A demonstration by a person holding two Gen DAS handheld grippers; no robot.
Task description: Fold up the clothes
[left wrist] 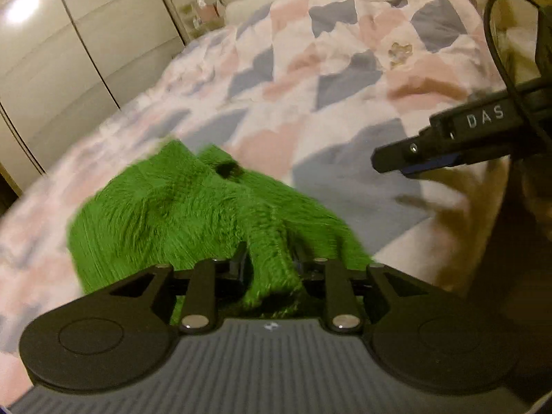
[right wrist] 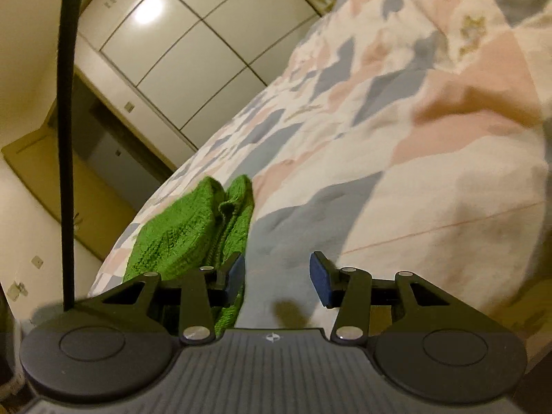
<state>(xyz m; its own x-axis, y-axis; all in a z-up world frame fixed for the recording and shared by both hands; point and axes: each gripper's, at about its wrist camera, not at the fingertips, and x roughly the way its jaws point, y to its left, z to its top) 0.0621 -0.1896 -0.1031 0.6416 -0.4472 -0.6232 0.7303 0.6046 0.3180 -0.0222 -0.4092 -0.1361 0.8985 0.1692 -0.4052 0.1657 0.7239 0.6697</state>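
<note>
My left gripper point(left wrist: 270, 269) clamps the fuzzy green knit garment point(left wrist: 179, 214), bunched lengthwise away from me on the patchwork bed quilt point(left wrist: 327, 79); right gripper point(right wrist: 277, 276) released, empty.

The left gripper point(left wrist: 270, 269) is clamped tight on a fold of green knit cloth point(left wrist: 193, 214), its jaws nearly buried in it. The right gripper point(right wrist: 277, 276) hangs just beside, jaws spread wide with nothing between the blue pads point(right wrist: 319, 277).
</note>
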